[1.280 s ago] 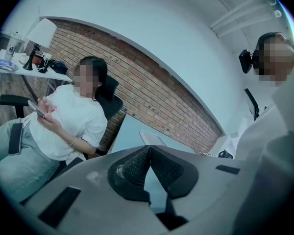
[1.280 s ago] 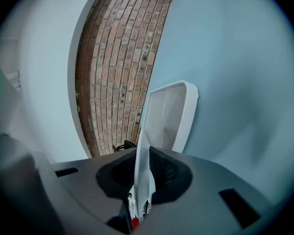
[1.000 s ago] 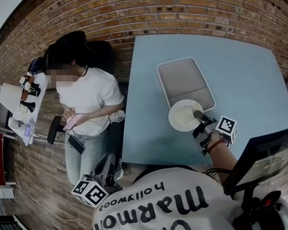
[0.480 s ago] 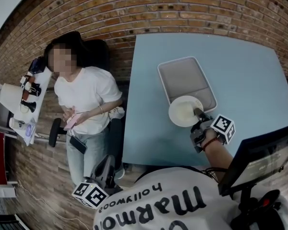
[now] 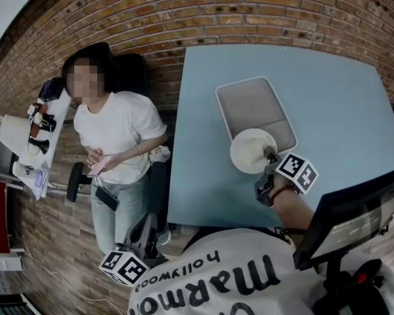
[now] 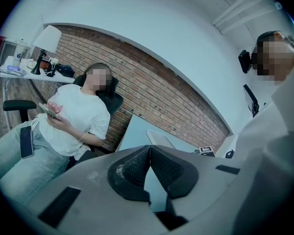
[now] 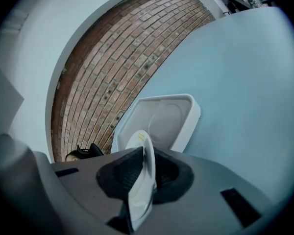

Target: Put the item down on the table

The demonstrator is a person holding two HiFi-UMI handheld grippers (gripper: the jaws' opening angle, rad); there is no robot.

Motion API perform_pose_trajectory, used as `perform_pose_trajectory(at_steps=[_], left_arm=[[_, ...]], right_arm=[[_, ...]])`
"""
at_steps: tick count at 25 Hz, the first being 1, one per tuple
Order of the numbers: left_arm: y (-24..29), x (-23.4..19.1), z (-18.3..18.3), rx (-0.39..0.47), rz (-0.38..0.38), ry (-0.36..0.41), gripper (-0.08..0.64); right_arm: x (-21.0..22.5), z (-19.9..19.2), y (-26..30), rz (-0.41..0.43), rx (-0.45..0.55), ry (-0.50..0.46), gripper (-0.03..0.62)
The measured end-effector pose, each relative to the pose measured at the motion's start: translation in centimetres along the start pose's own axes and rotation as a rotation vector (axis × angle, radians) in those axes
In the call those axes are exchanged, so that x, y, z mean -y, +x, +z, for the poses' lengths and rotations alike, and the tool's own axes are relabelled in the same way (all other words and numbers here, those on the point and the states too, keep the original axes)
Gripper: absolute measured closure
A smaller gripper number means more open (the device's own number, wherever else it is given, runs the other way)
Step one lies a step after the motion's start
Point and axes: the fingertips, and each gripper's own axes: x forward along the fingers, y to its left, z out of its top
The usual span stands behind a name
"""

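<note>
A white plate [image 5: 251, 151] is held by its near rim, with my right gripper [image 5: 270, 155] shut on it. It hangs over the near end of the grey tray [image 5: 253, 107] on the light blue table [image 5: 335, 110]. In the right gripper view the plate [image 7: 141, 180] stands edge-on between the jaws of the right gripper [image 7: 147, 153], with the tray [image 7: 161, 116] just beyond. My left gripper [image 6: 149, 147] is shut with nothing between its pads. It is held off the table's left side, and its marker cube [image 5: 123, 266] shows low in the head view.
A person [image 5: 115, 136] sits in a chair against the brick wall, close to the table's left edge. A dark monitor [image 5: 351, 212] stands at the near right corner. Bare table top [image 7: 245, 82] lies right of the tray and beyond it.
My right gripper has rolled and shifted slightly to the left, so the plate has tipped and moved a little further over the tray's near end. The left gripper has stayed put.
</note>
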Motion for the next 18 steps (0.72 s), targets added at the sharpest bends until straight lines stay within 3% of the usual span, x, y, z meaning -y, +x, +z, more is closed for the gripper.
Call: perform_pose_trajectory(at_steps=[9, 13, 18], left_arm=[[0.1, -0.2, -0.2, 0.002, 0.003, -0.008, 0.552], [0.0, -0.2, -0.4, 0.007, 0.005, -0.011, 0.552], [0.0, -0.2, -0.4, 0.010, 0.006, -0.016, 0.552]], right_arm=[[-0.4, 0.7, 0.3, -0.050, 0.035, -0.134, 0.546], [0.3, 0.9, 0.1, -0.138, 0.037, -0.268, 0.521], [0.3, 1.1, 0.3, -0.161, 0.033, -0.357, 0.518]])
